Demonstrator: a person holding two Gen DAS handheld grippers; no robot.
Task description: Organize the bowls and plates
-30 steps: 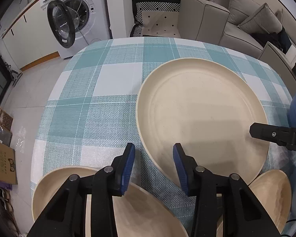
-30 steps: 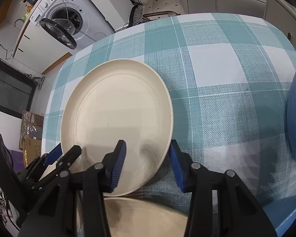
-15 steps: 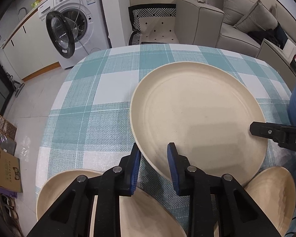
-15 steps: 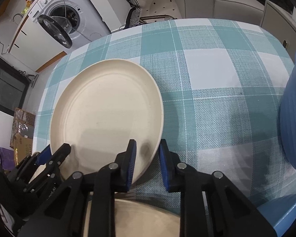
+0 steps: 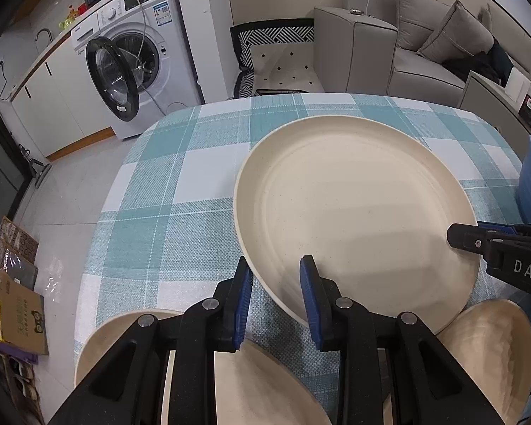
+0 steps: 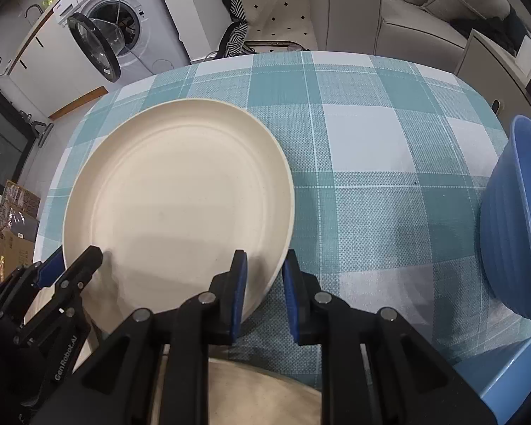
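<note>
- Step in hand: both grippers are taking hold of the large round cream plate (image 5: 354, 219) by its near rim, one at each side; it looks ready to be lifted.
- The left gripper (image 5: 276, 292) has just been closing, and its blue-padded fingers (image 5: 309, 297) pinch the rim between them.
- The right gripper (image 6: 263, 283) is clamped on the opposite part of the rim.
- The plate sits near the middle of the bench (image 5: 180, 184), which is covered in a teal-and-white checked woven cloth, towards its near edge.
- Next move, as I judge it: raise both hands together and level, then carry the plate to a stack.
- Materials: the plate is matte, faintly speckled, with a raised lip and a shallow stepped well; probably light and stiff.
- Smaller cream dishes (image 5: 131, 340) lie at the near edge; a ribbed blue bowl (image 6: 513, 219) stands at the right edge.
</note>
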